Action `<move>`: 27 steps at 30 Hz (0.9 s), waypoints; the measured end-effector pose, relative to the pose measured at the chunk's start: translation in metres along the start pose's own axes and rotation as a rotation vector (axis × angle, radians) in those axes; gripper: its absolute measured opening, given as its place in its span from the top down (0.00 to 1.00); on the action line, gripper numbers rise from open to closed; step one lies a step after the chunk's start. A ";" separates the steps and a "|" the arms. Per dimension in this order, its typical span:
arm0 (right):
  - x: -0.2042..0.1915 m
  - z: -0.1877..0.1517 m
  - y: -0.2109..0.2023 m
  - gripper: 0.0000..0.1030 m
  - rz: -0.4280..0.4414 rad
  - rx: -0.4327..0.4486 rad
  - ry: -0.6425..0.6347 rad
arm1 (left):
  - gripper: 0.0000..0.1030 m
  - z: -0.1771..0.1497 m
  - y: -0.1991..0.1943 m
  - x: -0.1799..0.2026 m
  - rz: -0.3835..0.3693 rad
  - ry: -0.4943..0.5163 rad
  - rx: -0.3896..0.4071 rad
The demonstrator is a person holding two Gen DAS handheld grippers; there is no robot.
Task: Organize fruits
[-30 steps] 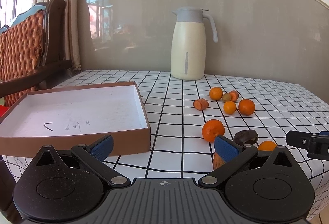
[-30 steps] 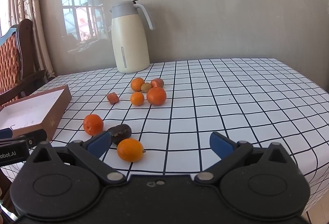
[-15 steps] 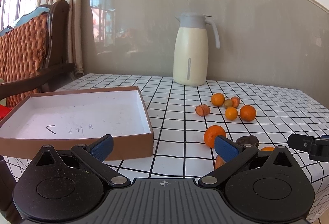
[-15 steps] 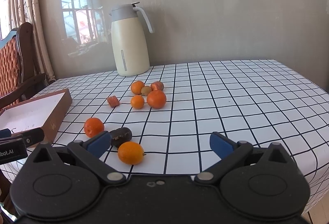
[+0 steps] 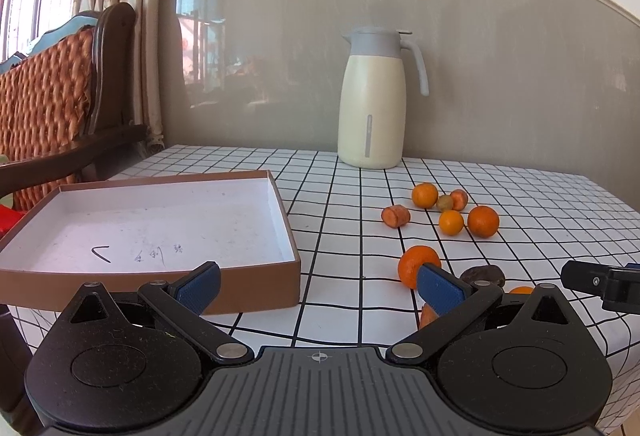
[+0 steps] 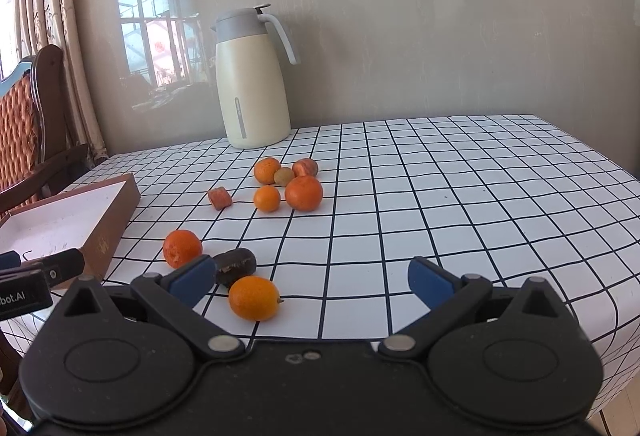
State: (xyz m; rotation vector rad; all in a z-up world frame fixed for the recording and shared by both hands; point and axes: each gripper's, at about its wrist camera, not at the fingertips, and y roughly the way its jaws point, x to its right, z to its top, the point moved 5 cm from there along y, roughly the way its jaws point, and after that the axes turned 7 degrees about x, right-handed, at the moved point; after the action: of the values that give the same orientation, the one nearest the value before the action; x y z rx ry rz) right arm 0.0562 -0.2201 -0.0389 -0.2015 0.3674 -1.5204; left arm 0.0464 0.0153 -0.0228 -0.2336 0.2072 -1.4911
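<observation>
Both jaws wide, empty – we take the kumquat [image 6: 253, 298] nearest the right gripper [image 6: 312, 278] first, squeeze gently, then carry it left into the box [image 5: 256, 292]

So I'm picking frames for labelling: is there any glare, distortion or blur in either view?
Left wrist view: sharp; the glossy wall panel mirrors a window, the fisheye bends the tablecloth grid, and the left gripper hides the nearest fruit. Right wrist view: sharp too; a bright window reflection sits on the panel beside the jug, the grid bows, and soft shadows lie under the oranges.
</observation>
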 end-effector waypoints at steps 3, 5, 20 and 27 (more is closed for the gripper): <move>0.000 0.000 0.000 0.06 0.000 0.000 0.000 | 0.00 0.000 0.000 0.000 -0.001 0.005 0.000; 0.000 0.000 0.000 0.06 0.000 0.000 0.000 | 0.00 0.000 0.000 0.001 -0.002 0.008 0.000; 0.000 -0.001 0.001 0.06 -0.001 -0.002 0.001 | 0.00 -0.001 0.001 0.007 -0.004 0.036 -0.002; 0.000 -0.001 0.001 0.06 0.001 -0.004 0.001 | 0.00 -0.003 0.001 0.010 -0.009 0.049 -0.006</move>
State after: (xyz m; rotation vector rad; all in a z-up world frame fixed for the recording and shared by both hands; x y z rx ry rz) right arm 0.0563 -0.2197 -0.0402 -0.2036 0.3709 -1.5193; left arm 0.0477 0.0054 -0.0256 -0.2027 0.2505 -1.5059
